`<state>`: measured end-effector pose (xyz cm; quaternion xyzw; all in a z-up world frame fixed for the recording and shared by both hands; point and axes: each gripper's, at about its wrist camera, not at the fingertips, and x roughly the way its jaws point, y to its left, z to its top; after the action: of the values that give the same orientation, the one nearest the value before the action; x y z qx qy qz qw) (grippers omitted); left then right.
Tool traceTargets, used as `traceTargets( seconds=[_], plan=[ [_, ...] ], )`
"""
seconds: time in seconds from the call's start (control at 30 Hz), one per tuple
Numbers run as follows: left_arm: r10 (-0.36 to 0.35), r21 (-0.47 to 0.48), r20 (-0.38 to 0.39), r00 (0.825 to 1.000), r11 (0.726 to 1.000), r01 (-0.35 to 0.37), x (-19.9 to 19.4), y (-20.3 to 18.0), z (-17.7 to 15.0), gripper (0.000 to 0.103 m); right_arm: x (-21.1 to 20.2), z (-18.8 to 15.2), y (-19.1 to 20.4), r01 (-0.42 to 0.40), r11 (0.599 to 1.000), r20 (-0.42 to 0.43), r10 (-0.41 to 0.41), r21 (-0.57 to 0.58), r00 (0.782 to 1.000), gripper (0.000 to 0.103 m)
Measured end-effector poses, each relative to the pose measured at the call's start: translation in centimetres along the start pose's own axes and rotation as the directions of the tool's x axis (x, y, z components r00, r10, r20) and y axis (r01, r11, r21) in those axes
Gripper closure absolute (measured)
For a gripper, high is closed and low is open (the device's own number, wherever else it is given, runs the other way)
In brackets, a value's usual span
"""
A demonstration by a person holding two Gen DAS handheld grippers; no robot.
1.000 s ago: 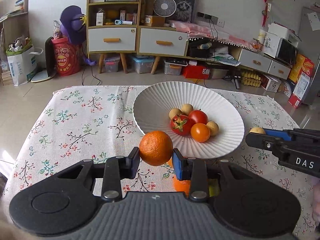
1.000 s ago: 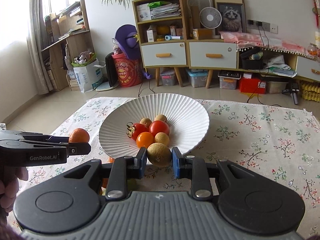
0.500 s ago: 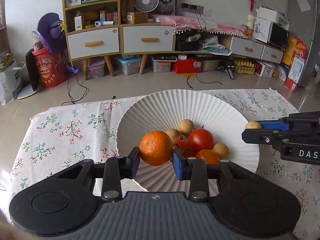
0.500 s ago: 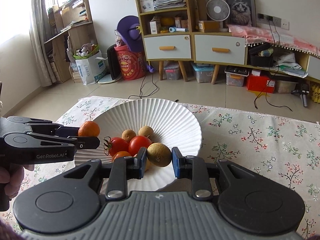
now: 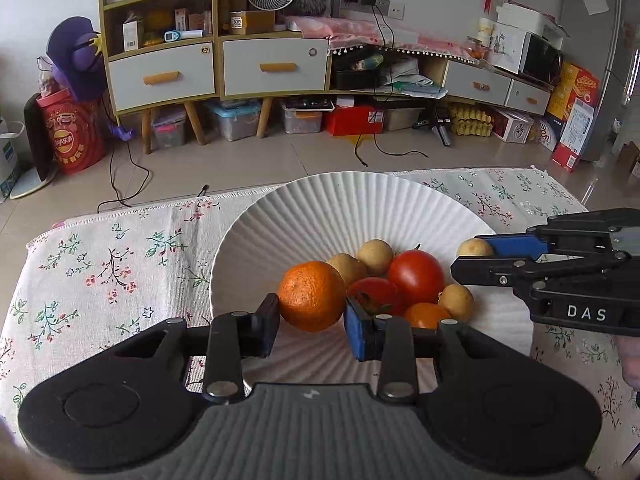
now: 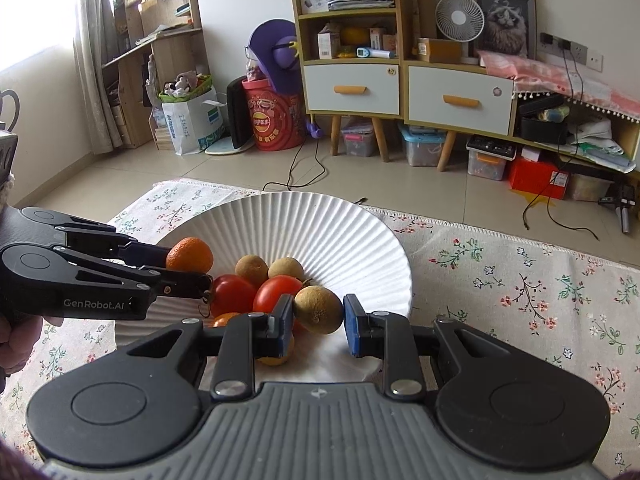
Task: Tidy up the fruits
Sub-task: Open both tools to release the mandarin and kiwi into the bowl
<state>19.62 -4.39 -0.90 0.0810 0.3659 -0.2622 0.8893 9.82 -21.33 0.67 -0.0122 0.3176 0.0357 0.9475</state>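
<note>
My left gripper (image 5: pixel 310 326) is shut on an orange mandarin (image 5: pixel 311 296) and holds it over the near-left part of a white ribbed bowl (image 5: pixel 360 204). My right gripper (image 6: pixel 318 320) is shut on a small brown round fruit (image 6: pixel 319 309) above the bowl (image 6: pixel 320 224). Inside the bowl lie two red tomatoes (image 5: pixel 416 276), a small orange fruit (image 5: pixel 426 315) and several brown round fruits (image 5: pixel 375 256). In the right wrist view the left gripper (image 6: pixel 188 272) reaches in from the left with the mandarin (image 6: pixel 189 255); in the left wrist view the right gripper (image 5: pixel 472 258) comes in from the right.
A floral tablecloth (image 5: pixel 108 264) covers the table, whose far edge runs just behind the bowl. Beyond it lie the tiled floor, a wooden cabinet (image 5: pixel 216 64) with drawers, boxes and cables. A hand (image 6: pixel 16 340) holds the left gripper at the left edge.
Both grippers have carried their fruit forward from the cloth in front of the bowl to over the bowl, and sunk a little. Their grips are unchanged.
</note>
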Motion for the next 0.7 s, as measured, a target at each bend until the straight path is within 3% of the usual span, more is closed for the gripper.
traceTargets(
  seconds=[0.4,0.7],
  plan=[
    [-0.005,0.015,-0.006,1.0,1.0,0.005,-0.3,-0.4,0.0,0.068,-0.4,0.1,-0.3,0.015,1.0,0.002,-0.016,0.022,1.0,0.073],
    [0.015,0.037,0.016,1.0,0.999,-0.016,-2.0,-1.4,0.0,0.048,-2.2,0.7,0.0,0.03,0.999,0.017,-0.03,0.039,0.999,0.047]
  ],
)
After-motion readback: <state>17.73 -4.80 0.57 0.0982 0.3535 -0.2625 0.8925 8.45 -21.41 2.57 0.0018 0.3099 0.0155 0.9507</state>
